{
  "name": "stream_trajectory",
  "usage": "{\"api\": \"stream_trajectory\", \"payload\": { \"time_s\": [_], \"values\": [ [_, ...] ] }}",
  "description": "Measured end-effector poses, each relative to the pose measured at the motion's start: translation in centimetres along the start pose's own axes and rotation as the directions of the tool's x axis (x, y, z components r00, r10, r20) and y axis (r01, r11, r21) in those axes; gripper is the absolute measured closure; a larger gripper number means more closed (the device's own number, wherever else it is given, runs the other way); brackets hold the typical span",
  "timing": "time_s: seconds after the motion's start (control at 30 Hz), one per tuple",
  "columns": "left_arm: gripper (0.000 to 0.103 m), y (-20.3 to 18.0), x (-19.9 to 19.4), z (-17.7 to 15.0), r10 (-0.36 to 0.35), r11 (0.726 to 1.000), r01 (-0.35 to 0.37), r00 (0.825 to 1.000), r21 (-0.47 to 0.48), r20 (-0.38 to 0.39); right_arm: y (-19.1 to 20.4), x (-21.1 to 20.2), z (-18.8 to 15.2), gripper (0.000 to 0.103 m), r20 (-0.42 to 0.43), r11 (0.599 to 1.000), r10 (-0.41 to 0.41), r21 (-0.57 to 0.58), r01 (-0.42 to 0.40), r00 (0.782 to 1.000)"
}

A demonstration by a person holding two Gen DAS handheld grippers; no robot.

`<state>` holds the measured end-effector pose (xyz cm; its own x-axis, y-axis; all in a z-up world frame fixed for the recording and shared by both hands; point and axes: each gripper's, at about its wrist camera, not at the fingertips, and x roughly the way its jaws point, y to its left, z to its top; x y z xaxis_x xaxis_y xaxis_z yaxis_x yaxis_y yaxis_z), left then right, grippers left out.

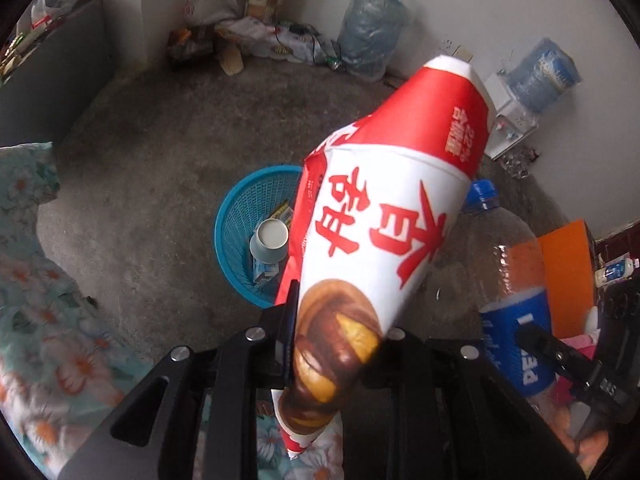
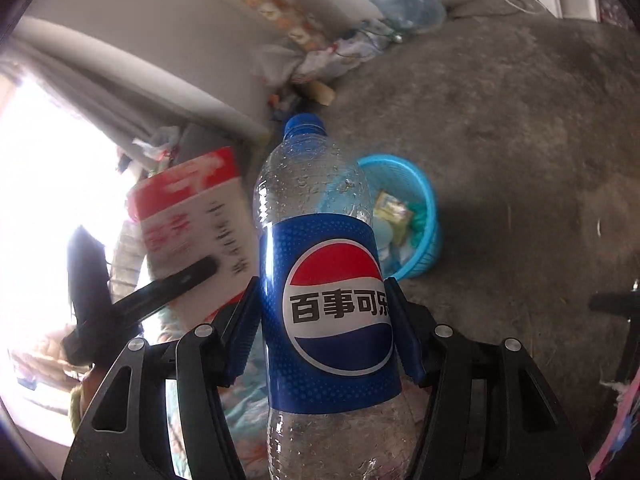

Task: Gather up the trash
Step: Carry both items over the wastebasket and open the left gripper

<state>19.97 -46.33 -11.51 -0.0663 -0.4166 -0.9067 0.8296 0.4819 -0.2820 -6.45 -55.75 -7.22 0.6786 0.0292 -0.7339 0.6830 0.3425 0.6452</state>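
Right now my left hand-held gripper (image 1: 332,344) is narrowed on a red-and-white snack bag (image 1: 384,216), pinching its lower end, with the bag's long axis running up and away to the right. My right hand-held gripper (image 2: 324,320) is clamped at mid width across the label of an empty cola bottle (image 2: 324,280), its blue cap pointing away from me. Beyond both, down on the concrete floor (image 1: 160,160), stands the blue basket (image 1: 232,216), already holding a paper cup (image 1: 270,240) and wrappers. It lies ahead and below, slightly left of the bag and right of the bottle; the left looks nearer, I judge. The floor around the basket is open, with clutter only along the far wall.
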Motion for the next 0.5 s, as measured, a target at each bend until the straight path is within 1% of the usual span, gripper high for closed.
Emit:
{"api": "stream_trajectory", "payload": {
  "time_s": [0.07,0.1,0.17,0.2,0.23,0.27,0.3,0.37,0.4,0.43,0.5],
  "values": [
    [0.08,0.1,4.0,1.7,-0.029,0.999,0.027,0.998,-0.038,-0.052,-0.7,1.0,0.5,0.046,-0.016,1.0,-0.014,0.018,0.014,1.0],
    [0.079,0.1,5.6,2.4,-0.028,0.998,0.024,0.997,-0.05,-0.068,-1.0,1.4,0.7,0.046,-0.025,0.999,-0.022,0.025,0.022,0.999],
    [0.078,0.1,8.0,3.6,-0.001,0.999,-0.002,0.997,-0.038,-0.078,-1.5,2.4,1.2,0.046,-0.039,0.999,-0.032,0.036,0.034,0.999],
    [0.07,-0.1,9.5,4.2,0.008,1.0,-0.01,0.997,-0.024,-0.081,-1.9,2.7,1.5,0.046,-0.044,0.998,-0.036,0.041,0.038,0.998],
    [0.056,0.2,10.4,4.6,0.015,1.0,-0.017,0.997,-0.022,-0.082,-2.1,3.0,1.6,0.046,-0.048,0.998,-0.039,0.045,0.041,0.998],
    [0.05,0.4,11.5,5.0,0.03,0.999,-0.033,0.996,-0.032,-0.085,-2.4,3.2,1.7,0.046,-0.05,0.998,-0.042,0.049,0.045,0.998],
    [0.047,0.6,12.1,5.1,0.031,0.998,-0.035,0.996,-0.047,-0.082,-2.5,3.3,1.5,0.046,-0.053,0.997,-0.046,0.052,0.049,0.998],
    [0.043,1.0,12.8,5.2,0.005,0.997,-0.011,0.997,-0.079,-0.072,-3.1,3.5,1.6,0.046,-0.059,0.997,-0.052,0.058,0.055,0.997],
    [0.038,1.4,13.0,5.3,0.011,0.996,-0.017,0.997,-0.089,-0.074,-3.4,3.6,1.5,0.046,-0.063,0.996,-0.056,0.062,0.06,0.996],
    [0.037,1.6,13.0,5.2,0.014,0.995,-0.021,0.997,-0.102,-0.074,-3.5,3.7,1.5,0.046,-0.066,0.996,-0.059,0.064,0.063,0.996],
    [0.036,2.0,12.8,5.0,-0.006,0.993,-0.003,0.997,-0.116,-0.075,-3.8,3.7,1.3,0.046,-0.076,0.995,-0.063,0.073,0.069,0.995]
  ]
}}
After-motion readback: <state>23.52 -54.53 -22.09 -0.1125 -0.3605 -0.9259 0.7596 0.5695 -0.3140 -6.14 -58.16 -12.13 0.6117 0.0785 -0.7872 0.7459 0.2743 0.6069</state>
